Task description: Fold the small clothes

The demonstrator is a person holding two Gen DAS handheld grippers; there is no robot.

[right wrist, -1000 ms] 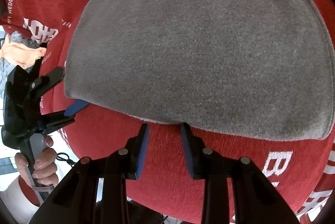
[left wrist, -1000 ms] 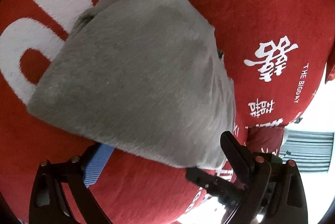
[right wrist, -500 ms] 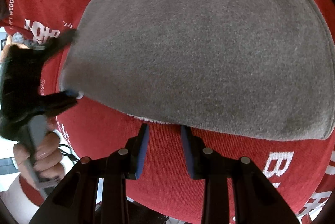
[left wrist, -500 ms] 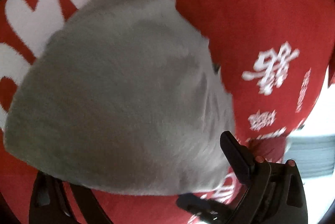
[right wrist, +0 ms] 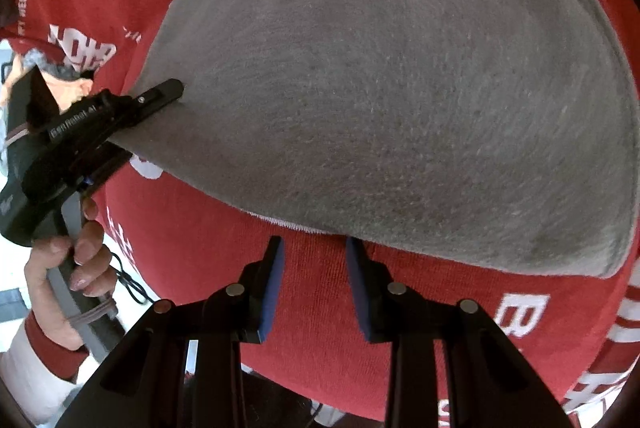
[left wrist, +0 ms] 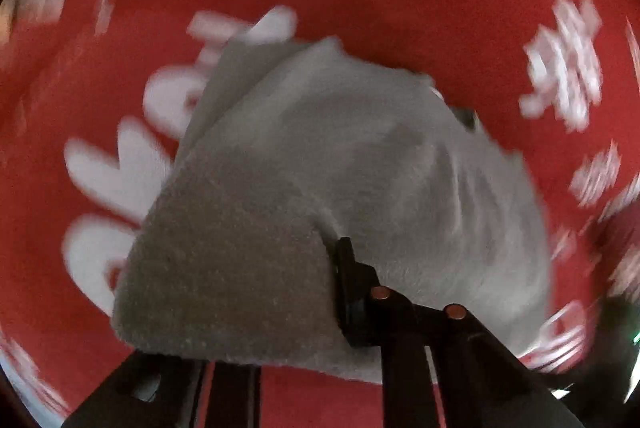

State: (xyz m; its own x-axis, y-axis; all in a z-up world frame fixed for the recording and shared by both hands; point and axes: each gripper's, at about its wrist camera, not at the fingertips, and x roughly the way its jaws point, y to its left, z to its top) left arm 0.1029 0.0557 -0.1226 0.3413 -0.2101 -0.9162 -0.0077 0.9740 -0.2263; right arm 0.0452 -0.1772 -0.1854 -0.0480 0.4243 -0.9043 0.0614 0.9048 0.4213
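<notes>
I am starting a fold. My left claw is closing on the corner of the gray cloth, which lies on the red surface. My right claw waits narrow and empty beside the cloth's near edge. Next, I think, I carry that corner across the cloth.

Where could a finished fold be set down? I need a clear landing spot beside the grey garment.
Bare red cloth lies between the grey garment's near hem and the right gripper. More shows beyond its far edge in the left wrist view. Crowded: its left corner, where the left gripper is closing on the fabric, with the person's hand just below.
</notes>
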